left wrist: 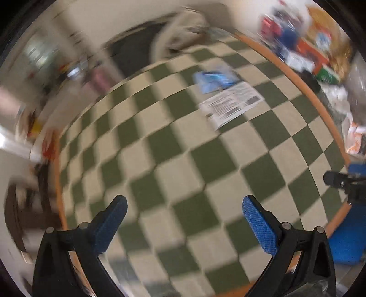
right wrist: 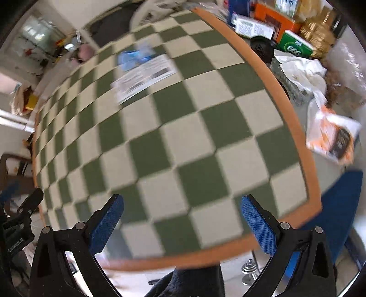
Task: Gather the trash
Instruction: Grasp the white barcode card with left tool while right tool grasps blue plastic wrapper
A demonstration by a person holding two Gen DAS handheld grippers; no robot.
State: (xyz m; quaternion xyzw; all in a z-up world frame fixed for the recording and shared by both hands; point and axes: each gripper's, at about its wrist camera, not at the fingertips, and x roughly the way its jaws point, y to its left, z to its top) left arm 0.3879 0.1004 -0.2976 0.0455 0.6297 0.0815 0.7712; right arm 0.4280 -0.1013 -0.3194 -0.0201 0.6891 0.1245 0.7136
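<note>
Reaching: step judged to be the approach to trash on the table (left wrist: 270, 45); nothing is picked up yet, and both views are blurred.
Left gripper (left wrist: 184, 213): fingers spread wide, nothing between them; it hangs over bare checked cloth (left wrist: 160, 160) near the table's near edge.
Blue wrapper (left wrist: 212, 80): crumpled, lying on the cloth toward the far side; it touches or slightly overlaps the far end of the printed paper.
Printed paper (left wrist: 232, 104): flat sheet with dark text blocks, just nearer than the wrapper; both are well apart from either gripper.
Right gripper (right wrist: 181, 213): fingers likewise wide apart and empty, over the near right corner of the table.
Handling advice: the wrapper stands proud of the cloth, so a pinch across its bunched middle looks easiest. The flat paper likely needs a finger slid under one edge or corner, or dragging to the table edge first; a straight downward pinch risks catching the cloth.
Risk: closing too low may lift the cloth and shift both pieces.
Containers: no bin or trash bag can be made out in either view; where the trash goes cannot be told.
Right-side clutter: beyond the orange table rim sit an orange box (right wrist: 273, 17), a green box (right wrist: 296, 45), crumpled white paper (right wrist: 302, 68) and an orange-and-white packet (right wrist: 334, 137); their contents are not visible.
</note>
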